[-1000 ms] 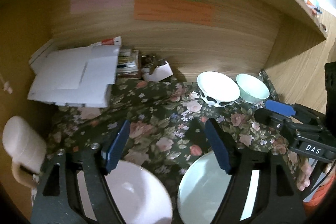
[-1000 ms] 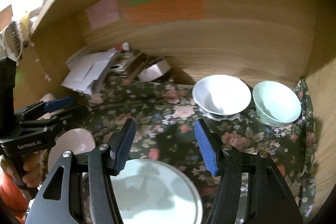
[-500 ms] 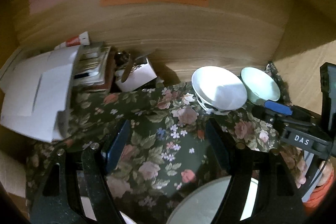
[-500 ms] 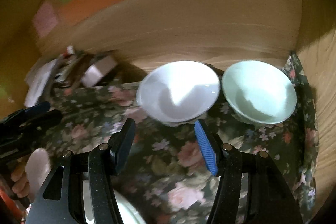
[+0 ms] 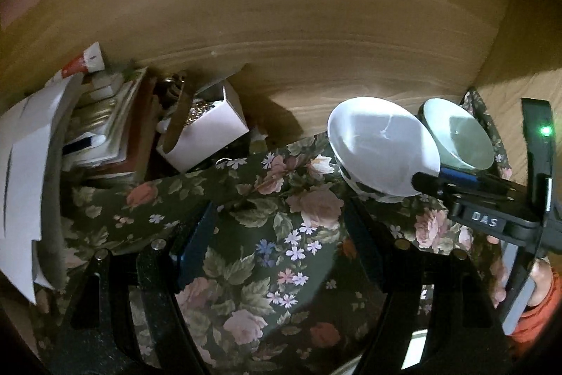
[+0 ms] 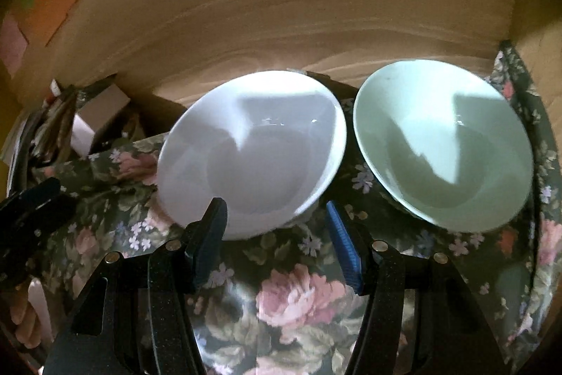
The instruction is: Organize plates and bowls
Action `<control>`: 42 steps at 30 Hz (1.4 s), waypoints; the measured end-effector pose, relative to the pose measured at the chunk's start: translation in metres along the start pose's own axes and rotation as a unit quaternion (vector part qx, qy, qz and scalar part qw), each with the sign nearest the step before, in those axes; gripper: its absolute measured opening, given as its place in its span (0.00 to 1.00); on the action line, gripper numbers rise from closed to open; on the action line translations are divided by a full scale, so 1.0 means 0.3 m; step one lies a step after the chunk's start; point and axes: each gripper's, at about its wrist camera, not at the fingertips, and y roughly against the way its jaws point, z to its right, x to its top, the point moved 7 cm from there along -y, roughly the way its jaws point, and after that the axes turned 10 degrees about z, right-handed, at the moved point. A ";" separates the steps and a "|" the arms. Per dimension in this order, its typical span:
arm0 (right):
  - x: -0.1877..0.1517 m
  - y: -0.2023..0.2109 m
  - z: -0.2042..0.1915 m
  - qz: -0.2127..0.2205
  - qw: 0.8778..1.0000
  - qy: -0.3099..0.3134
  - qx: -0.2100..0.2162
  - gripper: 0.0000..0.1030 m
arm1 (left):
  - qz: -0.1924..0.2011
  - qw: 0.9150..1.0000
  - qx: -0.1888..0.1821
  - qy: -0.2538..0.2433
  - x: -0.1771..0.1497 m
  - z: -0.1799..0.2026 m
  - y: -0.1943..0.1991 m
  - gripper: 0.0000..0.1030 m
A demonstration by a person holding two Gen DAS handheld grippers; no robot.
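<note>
A white bowl (image 6: 253, 150) and a pale green bowl (image 6: 442, 143) stand side by side on the floral cloth near the wooden back wall. They also show in the left wrist view, white bowl (image 5: 383, 143) and green bowl (image 5: 456, 132). My right gripper (image 6: 277, 234) is open, its left finger just under the white bowl's near rim. In the left wrist view the right gripper (image 5: 467, 188) sits right in front of the bowls. My left gripper (image 5: 277, 245) is open and empty over the cloth, left of the bowls.
A stack of books and papers (image 5: 52, 157) and a small white box (image 5: 207, 132) crowd the back left corner. A wooden side wall (image 5: 520, 86) closes the right side. A sliver of a plate (image 5: 418, 350) shows at the bottom edge.
Both grippers moved forward towards the back wall. The right gripper closed in on the white bowl, which now fills its view. The plates near the front edge dropped out of view.
</note>
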 end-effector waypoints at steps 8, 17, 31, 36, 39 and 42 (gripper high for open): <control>0.001 -0.081 0.022 -0.024 1.000 -0.007 -0.003 0.28 | -0.011 1.000 -0.012 0.002 -0.009 0.004 -0.028 0.72; -0.053 -0.045 -0.055 -0.041 0.997 0.064 0.017 0.21 | -0.023 1.000 -0.009 0.011 -0.023 -0.006 -0.060 0.72; -0.171 0.119 -0.092 -0.061 0.994 0.057 0.064 0.21 | -0.074 0.997 -0.003 -0.019 -0.102 0.044 -0.106 0.68; -0.153 0.182 -0.069 -0.050 0.995 0.051 0.064 0.29 | -0.091 0.995 -0.002 -0.030 -0.118 0.085 -0.142 0.66; -0.131 0.172 -0.089 -0.047 0.996 0.047 0.062 0.30 | -0.101 0.994 -0.007 -0.037 -0.130 0.113 -0.162 0.58; -0.133 0.148 -0.087 -0.049 0.996 0.039 0.065 0.30 | -0.110 0.993 -0.011 -0.044 -0.146 0.132 -0.183 0.52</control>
